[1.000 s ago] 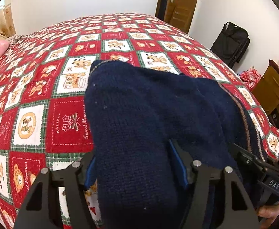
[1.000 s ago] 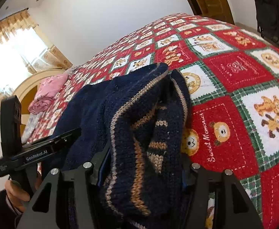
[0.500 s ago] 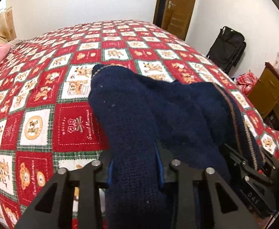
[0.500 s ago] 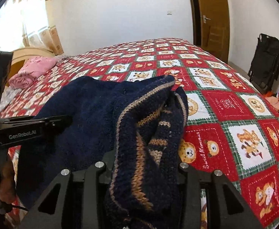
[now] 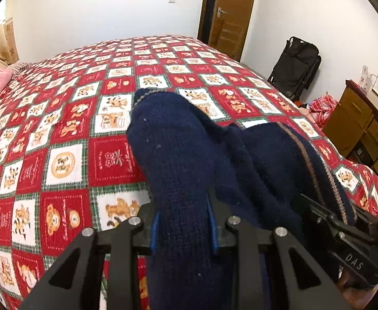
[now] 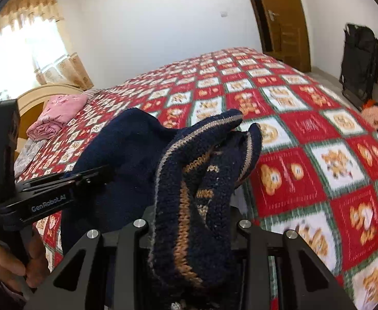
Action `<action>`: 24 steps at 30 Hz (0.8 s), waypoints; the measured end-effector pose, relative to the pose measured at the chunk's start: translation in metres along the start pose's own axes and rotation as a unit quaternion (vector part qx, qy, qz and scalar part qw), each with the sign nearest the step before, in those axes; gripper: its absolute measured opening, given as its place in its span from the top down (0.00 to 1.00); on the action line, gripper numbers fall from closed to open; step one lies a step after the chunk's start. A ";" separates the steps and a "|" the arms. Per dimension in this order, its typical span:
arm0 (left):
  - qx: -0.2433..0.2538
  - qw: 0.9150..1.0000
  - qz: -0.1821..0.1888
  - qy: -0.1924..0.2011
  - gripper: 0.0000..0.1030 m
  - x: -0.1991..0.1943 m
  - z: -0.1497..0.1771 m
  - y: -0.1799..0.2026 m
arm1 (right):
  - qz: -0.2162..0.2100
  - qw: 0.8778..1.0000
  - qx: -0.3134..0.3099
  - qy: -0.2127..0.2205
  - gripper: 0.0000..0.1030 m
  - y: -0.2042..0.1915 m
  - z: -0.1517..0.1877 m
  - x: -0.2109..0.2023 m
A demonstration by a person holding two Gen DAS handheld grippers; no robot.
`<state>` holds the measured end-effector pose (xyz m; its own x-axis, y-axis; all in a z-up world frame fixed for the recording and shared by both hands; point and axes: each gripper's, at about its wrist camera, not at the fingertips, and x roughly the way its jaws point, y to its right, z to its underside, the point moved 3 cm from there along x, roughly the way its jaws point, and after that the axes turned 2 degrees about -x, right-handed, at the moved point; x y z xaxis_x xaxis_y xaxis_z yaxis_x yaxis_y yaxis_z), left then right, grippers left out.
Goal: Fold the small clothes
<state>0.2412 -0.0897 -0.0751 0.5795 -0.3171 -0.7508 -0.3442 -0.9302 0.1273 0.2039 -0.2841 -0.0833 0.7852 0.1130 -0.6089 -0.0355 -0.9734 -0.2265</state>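
Note:
A navy knitted garment (image 5: 178, 149) with tan stripes along its edge (image 6: 204, 139) is bunched up over a red patchwork bedspread (image 5: 60, 129). My left gripper (image 5: 183, 232) has a thick plain navy fold between its blue pads, and its jaws are closing and pressing on that fold. My right gripper (image 6: 191, 227) has the striped edge between its jaws, which are also closing and squeezing the knit. Each tool shows in the other's view: the right one (image 5: 344, 235) at the lower right, the left one (image 6: 60, 191) at the left with a hand (image 6: 8, 258) on it.
Folded pink clothes (image 6: 57, 113) lie by the headboard (image 6: 34, 95). Past the bed's far corner is a wooden door (image 5: 230, 13). A black folded bag (image 5: 297, 67), red plaid cloth (image 5: 323, 106) and a wooden dresser (image 5: 364, 124) stand along the right wall.
Both pairs of jaws have narrowed onto the garment. Both grippers have risen and drawn back, lifting the near part of the knit off the bedspread.

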 end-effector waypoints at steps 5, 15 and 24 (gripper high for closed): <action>0.000 1.000 0.014 0.002 0.72 -0.013 0.004 0.002 | -0.013 1.000 0.020 0.011 0.67 -0.002 0.009 -0.016; -0.007 1.000 0.020 0.013 0.72 -0.033 0.006 -0.004 | -0.032 0.999 -0.001 0.025 0.68 -0.033 -0.001 -0.040; -0.034 0.998 -0.003 0.044 0.73 -0.058 0.001 -0.052 | -0.071 0.996 -0.047 0.029 0.68 -0.098 -0.017 -0.034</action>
<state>0.2248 -0.0229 -0.0389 0.6451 -0.3236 -0.6922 -0.2907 -0.9417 0.1694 0.1912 -0.1959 -0.0280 0.8125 0.2428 -0.5300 0.1353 -0.9629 -0.2336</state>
